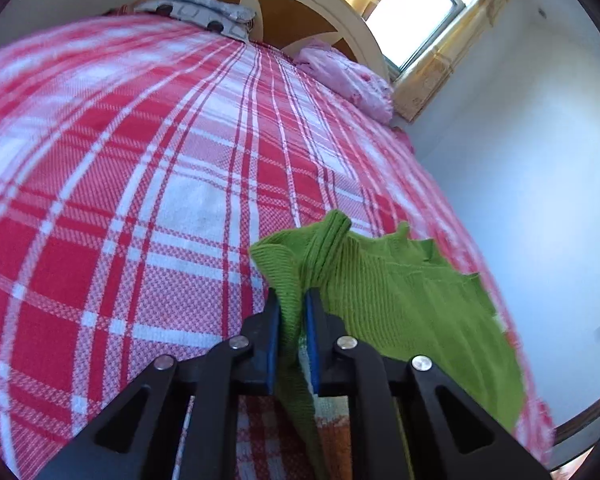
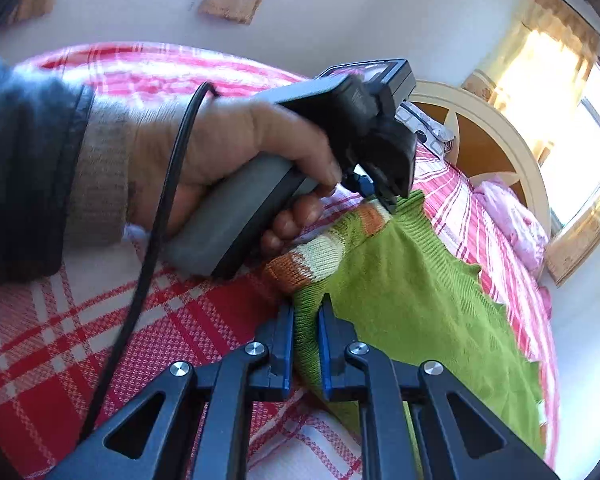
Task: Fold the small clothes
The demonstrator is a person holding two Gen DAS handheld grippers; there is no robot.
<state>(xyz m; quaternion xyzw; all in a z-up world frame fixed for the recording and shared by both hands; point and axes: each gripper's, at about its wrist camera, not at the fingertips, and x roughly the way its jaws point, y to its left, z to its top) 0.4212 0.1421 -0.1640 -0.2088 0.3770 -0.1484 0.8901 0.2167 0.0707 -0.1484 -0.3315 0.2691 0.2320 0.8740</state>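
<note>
A small green knitted garment (image 1: 404, 296) with an orange and cream band lies on the red and white checked bedspread (image 1: 140, 184). My left gripper (image 1: 294, 300) is shut on a bunched edge of the green knit, which rises between its blue pads. In the right wrist view the same garment (image 2: 420, 300) spreads to the right. My right gripper (image 2: 306, 312) is shut on its near edge, just below the orange and cream band (image 2: 316, 252). A hand holds the left gripper (image 2: 374, 192) further up, pinching the garment's far corner.
A curved wooden headboard (image 1: 300, 8) stands at the far end under a bright window (image 1: 416, 8). A grey patterned pillow (image 1: 204, 12) and a pink bundle (image 1: 344, 76) lie near it. A white wall (image 1: 520, 200) runs along the bed's right side. A black cable (image 2: 160, 216) hangs from the hand.
</note>
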